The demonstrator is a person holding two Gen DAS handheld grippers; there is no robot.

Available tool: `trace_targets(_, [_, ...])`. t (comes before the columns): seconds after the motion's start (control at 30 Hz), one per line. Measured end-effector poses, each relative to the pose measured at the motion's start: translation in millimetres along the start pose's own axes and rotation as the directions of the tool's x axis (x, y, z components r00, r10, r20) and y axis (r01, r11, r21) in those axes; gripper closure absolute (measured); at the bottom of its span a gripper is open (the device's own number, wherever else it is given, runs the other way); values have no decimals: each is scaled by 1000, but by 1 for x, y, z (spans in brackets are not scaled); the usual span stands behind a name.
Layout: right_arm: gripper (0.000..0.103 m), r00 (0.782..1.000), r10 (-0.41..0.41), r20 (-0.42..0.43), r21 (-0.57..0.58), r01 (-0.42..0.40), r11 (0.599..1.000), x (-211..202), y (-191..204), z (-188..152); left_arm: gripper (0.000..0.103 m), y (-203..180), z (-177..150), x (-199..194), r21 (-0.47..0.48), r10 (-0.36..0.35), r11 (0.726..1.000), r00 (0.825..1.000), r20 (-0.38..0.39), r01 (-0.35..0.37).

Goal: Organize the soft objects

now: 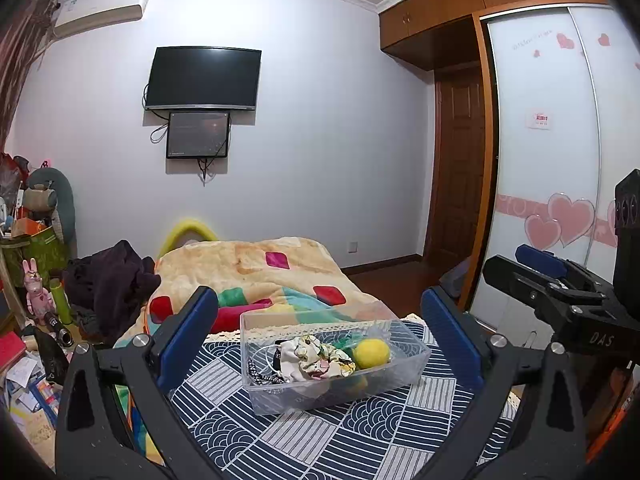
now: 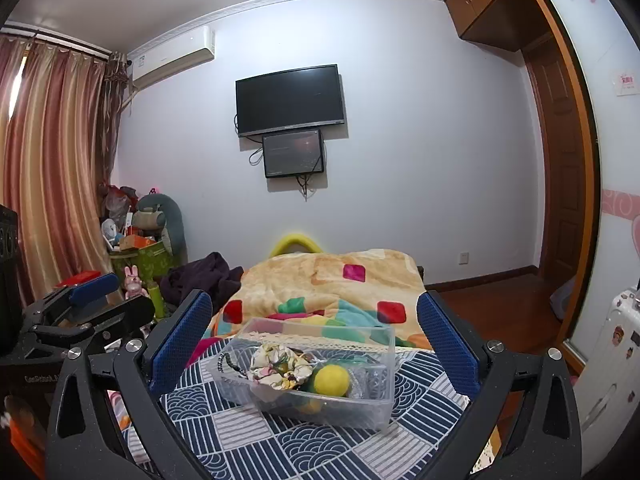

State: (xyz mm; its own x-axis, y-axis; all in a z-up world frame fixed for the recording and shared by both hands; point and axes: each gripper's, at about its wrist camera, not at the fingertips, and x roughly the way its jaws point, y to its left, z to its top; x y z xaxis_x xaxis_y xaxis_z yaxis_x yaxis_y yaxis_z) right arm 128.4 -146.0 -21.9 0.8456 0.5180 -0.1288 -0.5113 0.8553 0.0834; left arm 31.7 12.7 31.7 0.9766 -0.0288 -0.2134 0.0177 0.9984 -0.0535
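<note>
Curtain (image 2: 48,168): striped pink and tan, hanging at the far left of the right wrist view.
Air conditioner (image 1: 100,8): white unit high on the wall, left of the television.
Clutter pile (image 1: 36,216): boxes, bags and a grey stuffed toy stacked in the left corner; a pink rabbit figure (image 1: 36,292) stands in front of it.
Dark clothes (image 1: 112,280): heaped at the left edge of the bed.
Left tool (image 1: 320,336): held low over the patterned cloth, blue-padded fingers (image 1: 188,340) spread wide apart, holding nothing; the box lies between them, touched by neither.
Television (image 1: 204,78): dark screen on the far wall, with a smaller dark screen (image 1: 198,135) just below it.
Blanket (image 1: 256,268): tan with red, green and pink patches, covering the bed beyond the box.
Patterned cloth (image 1: 320,432): navy and white wave and stripe squares with a lace edge, spread under the box.
Clear box (image 1: 412,360): see-through plastic, lidless, resting on the patterned cloth.
Soft objects: a floral fabric piece (image 1: 316,360), a yellow ball (image 1: 372,354), a black-and-white cord (image 1: 260,376) and something green, all inside the clear box.
Right tool (image 2: 316,340): fingers (image 2: 448,348) likewise spread wide, nothing held, the box between them; also seen from the side at the right of the left wrist view.
Door (image 1: 460,196): brown wood, beside the wardrobe.
Wardrobe (image 1: 560,140): white sliding panels with pink heart stickers, brown cupboards above.
</note>
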Motion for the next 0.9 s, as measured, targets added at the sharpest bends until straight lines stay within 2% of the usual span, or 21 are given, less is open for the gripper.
trace_targets(0.9, [0,1000,8,-4,-2,-8,1000,-3,3,2,0,-3,-1,0,-10,-19,1000,1000,-21,19])
